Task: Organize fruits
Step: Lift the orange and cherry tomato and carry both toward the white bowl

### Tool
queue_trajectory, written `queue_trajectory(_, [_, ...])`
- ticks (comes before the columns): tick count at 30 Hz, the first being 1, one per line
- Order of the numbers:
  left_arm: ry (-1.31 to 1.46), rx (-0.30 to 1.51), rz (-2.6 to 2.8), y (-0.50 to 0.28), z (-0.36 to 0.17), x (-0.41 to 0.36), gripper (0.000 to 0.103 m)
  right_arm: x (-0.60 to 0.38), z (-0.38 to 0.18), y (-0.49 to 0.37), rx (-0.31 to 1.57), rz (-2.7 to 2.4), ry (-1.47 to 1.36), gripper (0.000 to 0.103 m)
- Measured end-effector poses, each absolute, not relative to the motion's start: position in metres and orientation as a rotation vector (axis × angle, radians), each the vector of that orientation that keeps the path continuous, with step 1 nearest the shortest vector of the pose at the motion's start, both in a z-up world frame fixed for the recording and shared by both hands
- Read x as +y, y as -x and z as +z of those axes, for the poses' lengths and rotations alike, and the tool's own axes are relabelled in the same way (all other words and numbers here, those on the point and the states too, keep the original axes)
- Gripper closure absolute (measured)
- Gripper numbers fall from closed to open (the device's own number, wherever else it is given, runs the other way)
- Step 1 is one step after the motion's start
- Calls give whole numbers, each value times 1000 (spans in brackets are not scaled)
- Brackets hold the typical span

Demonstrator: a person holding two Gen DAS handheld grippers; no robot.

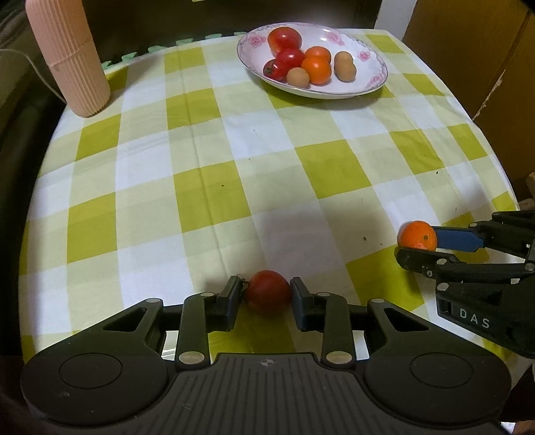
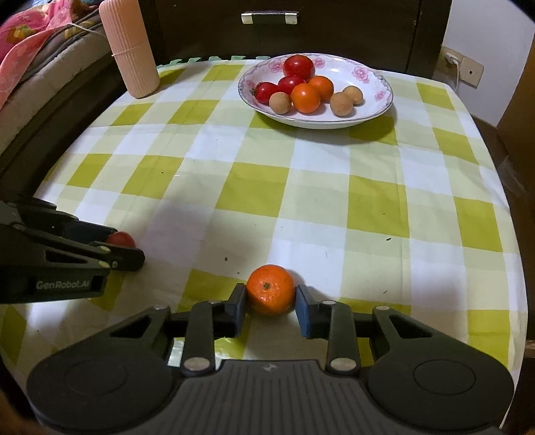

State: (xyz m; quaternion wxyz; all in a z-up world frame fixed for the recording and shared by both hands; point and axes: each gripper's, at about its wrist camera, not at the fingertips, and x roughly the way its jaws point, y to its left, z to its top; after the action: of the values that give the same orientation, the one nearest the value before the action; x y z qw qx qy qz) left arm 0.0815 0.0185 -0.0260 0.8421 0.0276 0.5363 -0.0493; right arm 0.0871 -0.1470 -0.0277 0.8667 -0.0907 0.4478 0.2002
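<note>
A red tomato point(image 1: 269, 291) sits low over the checked tablecloth point(image 1: 234, 150) near its front edge, with my left gripper point(image 1: 267, 287) shut on it, a finger against each side. To its right, my right gripper point(image 2: 271, 296) is shut on an orange mandarin point(image 2: 271, 289). In the left wrist view the right gripper point(image 1: 416, 242) and the mandarin point(image 1: 418, 236) show at the right edge. In the right wrist view the left gripper point(image 2: 128, 246) half hides the tomato point(image 2: 122, 239). A flowered white plate point(image 1: 374, 83) at the far side holds tomatoes, mandarins and small brown fruits.
A tall ribbed pink cylinder point(image 1: 67, 57) stands at the far left corner of the table. A dark cabinet with a metal handle point(image 2: 269, 17) is behind the plate point(image 2: 384, 100). Bedding point(image 2: 40, 43) lies off to the left, and wooden furniture point(image 1: 468, 50) to the right.
</note>
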Motion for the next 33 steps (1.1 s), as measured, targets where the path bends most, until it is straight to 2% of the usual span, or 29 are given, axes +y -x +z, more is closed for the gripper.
queue_trajectory(33, [31, 1020, -143, -127, 11, 7, 64, -155, 14, -127, 819, 370, 44, 73])
